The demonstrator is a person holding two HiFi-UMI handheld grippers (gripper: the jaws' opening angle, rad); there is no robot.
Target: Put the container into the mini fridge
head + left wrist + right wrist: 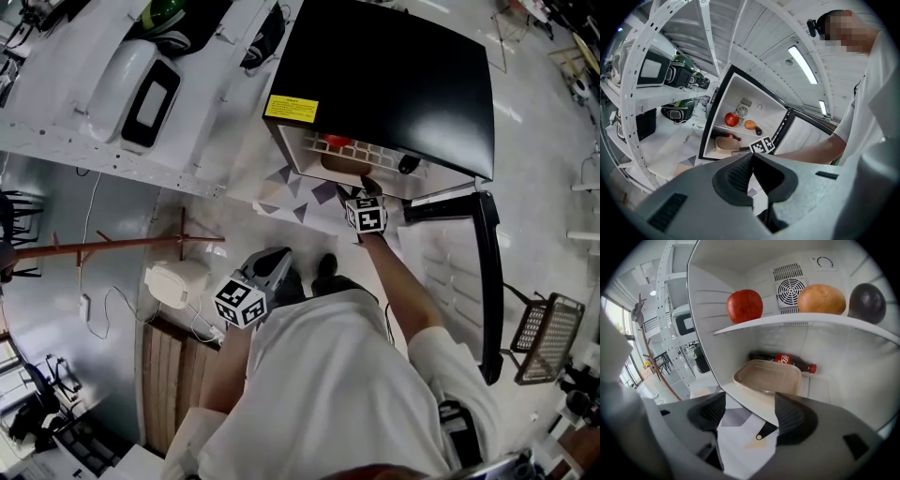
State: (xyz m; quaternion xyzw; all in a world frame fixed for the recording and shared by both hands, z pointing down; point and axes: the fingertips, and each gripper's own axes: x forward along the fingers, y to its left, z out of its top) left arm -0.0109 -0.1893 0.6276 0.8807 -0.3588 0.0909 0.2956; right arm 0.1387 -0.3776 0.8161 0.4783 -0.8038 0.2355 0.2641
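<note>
The mini fridge (394, 84) stands open with its door (486, 281) swung to the right. A beige lidded container (767, 377) rests on the fridge floor, seen also from the left gripper view as the container (725, 144). My right gripper (751, 412) is open just outside the fridge's front edge, a little short of the container, with nothing between its fingers; in the head view the right gripper (367, 199) is at the fridge mouth. My left gripper (752, 176) is shut and empty, held back near the person's body, where the head view shows the left gripper (255, 286).
A cola bottle (785, 360) lies behind the container. On the shelf (811, 320) sit a red apple (744, 305), an orange fruit (821, 299) and a dark fruit (866, 303). A white rack (112, 84) with devices stands left. A wire basket (548, 337) is at right.
</note>
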